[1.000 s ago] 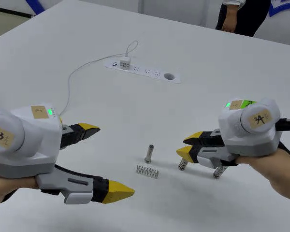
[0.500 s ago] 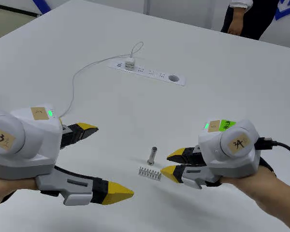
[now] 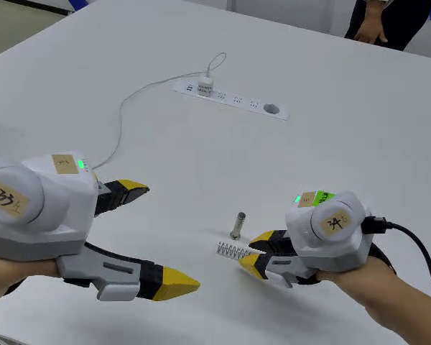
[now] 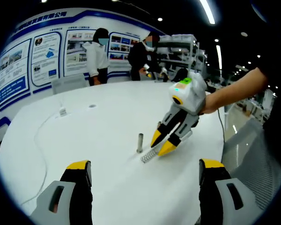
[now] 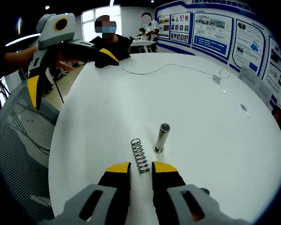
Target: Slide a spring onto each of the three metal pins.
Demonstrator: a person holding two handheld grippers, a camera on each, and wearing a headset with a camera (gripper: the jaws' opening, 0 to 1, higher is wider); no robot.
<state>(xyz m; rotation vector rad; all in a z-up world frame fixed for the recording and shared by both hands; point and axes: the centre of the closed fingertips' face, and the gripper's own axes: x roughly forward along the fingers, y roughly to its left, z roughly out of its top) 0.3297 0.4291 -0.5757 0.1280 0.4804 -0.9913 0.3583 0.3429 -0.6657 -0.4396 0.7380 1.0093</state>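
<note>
A bare metal pin (image 3: 238,225) stands upright on the white table (image 3: 287,165). A loose spring (image 3: 230,250) lies flat just in front of it. My right gripper (image 3: 256,251) is low over the table, jaws narrowly apart, its yellow tips at the spring's right end. In the right gripper view the spring's (image 5: 139,154) near end lies between the tips of the right gripper (image 5: 141,168) without being pinched, with the pin (image 5: 161,137) just beyond. My left gripper (image 3: 154,237) hovers wide open at the left, holding nothing. Its own view shows the spring (image 4: 147,155), the pin (image 4: 140,142) and the right gripper (image 4: 161,144).
A white power strip (image 3: 230,99) with a plugged charger (image 3: 205,86) and a trailing cable (image 3: 122,118) lies further back. A person (image 3: 377,21) stands at the far edge. A mesh chair (image 5: 18,154) sits by the table's side.
My right gripper has come left and down to the loose spring, now covering the two pins that carried springs. The left gripper has stayed put. The head camera has shifted.
</note>
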